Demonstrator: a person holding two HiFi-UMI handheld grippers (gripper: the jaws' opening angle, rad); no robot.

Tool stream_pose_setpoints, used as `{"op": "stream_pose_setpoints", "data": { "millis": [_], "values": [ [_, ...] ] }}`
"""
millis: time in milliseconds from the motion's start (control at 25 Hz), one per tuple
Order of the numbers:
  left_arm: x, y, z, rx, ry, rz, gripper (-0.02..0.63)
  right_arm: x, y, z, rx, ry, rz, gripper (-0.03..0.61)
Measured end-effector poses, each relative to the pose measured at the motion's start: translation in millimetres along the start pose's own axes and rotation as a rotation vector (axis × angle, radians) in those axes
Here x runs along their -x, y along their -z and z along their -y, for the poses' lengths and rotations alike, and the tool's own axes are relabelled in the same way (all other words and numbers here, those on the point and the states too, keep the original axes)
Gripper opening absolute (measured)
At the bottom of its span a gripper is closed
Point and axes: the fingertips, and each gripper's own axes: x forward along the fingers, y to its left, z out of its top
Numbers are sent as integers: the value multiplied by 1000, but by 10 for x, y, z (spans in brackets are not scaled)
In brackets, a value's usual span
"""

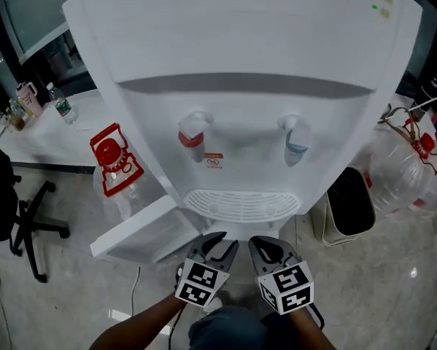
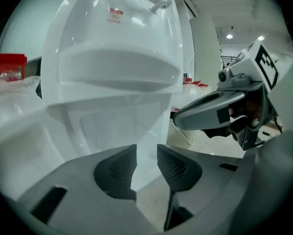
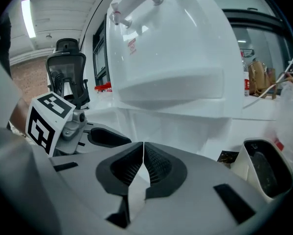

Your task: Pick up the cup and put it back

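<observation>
A white water dispenser (image 1: 240,57) fills most of the head view, standing on a pale tiled floor. Its lower door (image 1: 141,232) hangs open to the left. Left of the dispenser a clear water jug (image 1: 116,159) with a red cap stands on the floor, and a second jug (image 1: 400,173) lies to its right. Between that second jug and the dispenser stands a pale bin (image 1: 349,203) with a dark inside. The base of an office chair (image 1: 28,232) shows at the far left, beside a white desk (image 1: 36,133).

Both tools are held close together in front of the dispenser's lower half, side by side and pointing at it. The left gripper (image 2: 146,151) has its jaws a little apart, with only the dispenser's white front seen through the gap. The right gripper (image 3: 143,148) has its jaws pressed together at the tips, with nothing pinched.

On the dispenser, a red tap (image 1: 192,138) and a blue tap (image 1: 297,143) sit above the drip grille (image 1: 241,203). A small bottle (image 1: 61,104) stands on the desk. Where the cup is, I cannot tell
</observation>
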Motion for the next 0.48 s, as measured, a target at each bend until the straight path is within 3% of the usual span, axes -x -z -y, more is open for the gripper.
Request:
{"op": "stream_pose_setpoints", "data": {
  "millis": [280, 480],
  "values": [
    [665, -731, 185, -34, 35, -21, 79, 474, -659, -307, -63, -8, -26, 21],
    [1147, -1436, 363, -16, 46, -22, 54, 941, -1284, -479, -89, -11, -40, 21]
  ]
}}
